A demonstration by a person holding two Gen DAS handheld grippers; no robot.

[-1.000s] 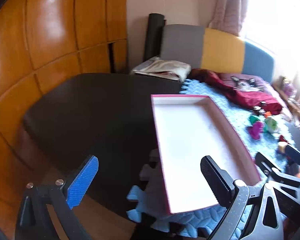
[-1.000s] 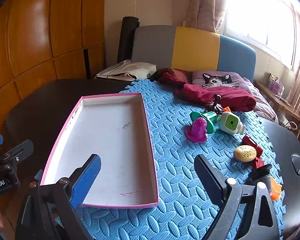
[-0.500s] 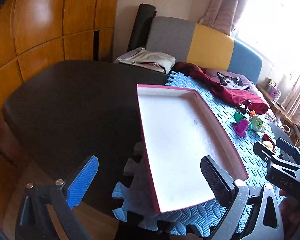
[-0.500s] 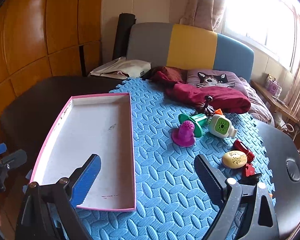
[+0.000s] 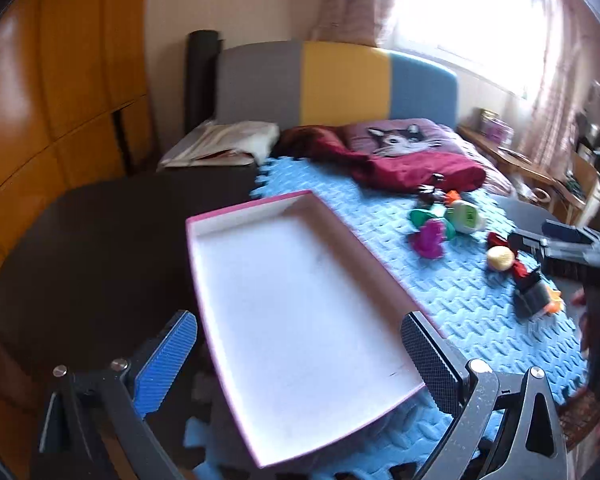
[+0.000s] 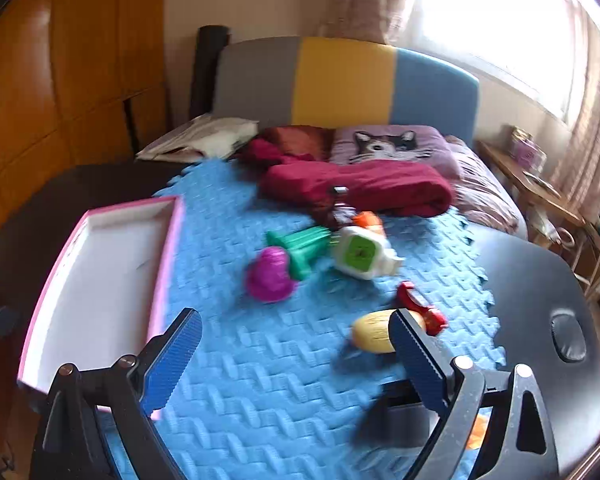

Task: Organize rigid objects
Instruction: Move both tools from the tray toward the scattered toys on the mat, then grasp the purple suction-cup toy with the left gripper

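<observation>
Left gripper (image 5: pixel 300 364): jaws spread wide, nothing between them; hovering over the near end of the tray.
Right gripper (image 6: pixel 296 360): jaws spread wide, empty; above the blue mat, with the yellow egg just past the right finger's tip at 1 o'clock.
Tray (image 5: pixel 204 280): shallow, pink-rimmed, white inside, nothing in it; resting partly on the mat, partly over the dark table; at 9 o'clock in the right wrist view (image 6: pixel 168 264).
Blue foam mat (image 6: pixel 268 360): interlocking tiles, spread over the table under the toys.
Dark table (image 5: pixel 80 248): bare at 9 to 10 o'clock of the tray; bare again at 3 o'clock of the mat.
Purple toy (image 6: pixel 270 276): on the mat at 12 o'clock of the right gripper, touching the green toy (image 6: pixel 300 246).
White and green toy (image 6: pixel 360 254): just beside the green toy at its 3 o'clock, tilted.
Orange piece (image 6: pixel 368 220): just behind the white and green toy, next to a small dark object too blurred to identify.
Red toy (image 6: pixel 420 304): on the mat at 1 o'clock, just beside the yellow egg (image 6: pixel 372 334).
Dark block (image 6: pixel 396 416): low on the mat under the right finger, blurred.
Maroon cloth (image 6: pixel 356 192): bunched at the mat's far edge, 12 o'clock.
Cat cushion (image 6: pixel 384 146): behind the cloth, against the grey, yellow and blue headboard (image 6: pixel 340 80).
</observation>
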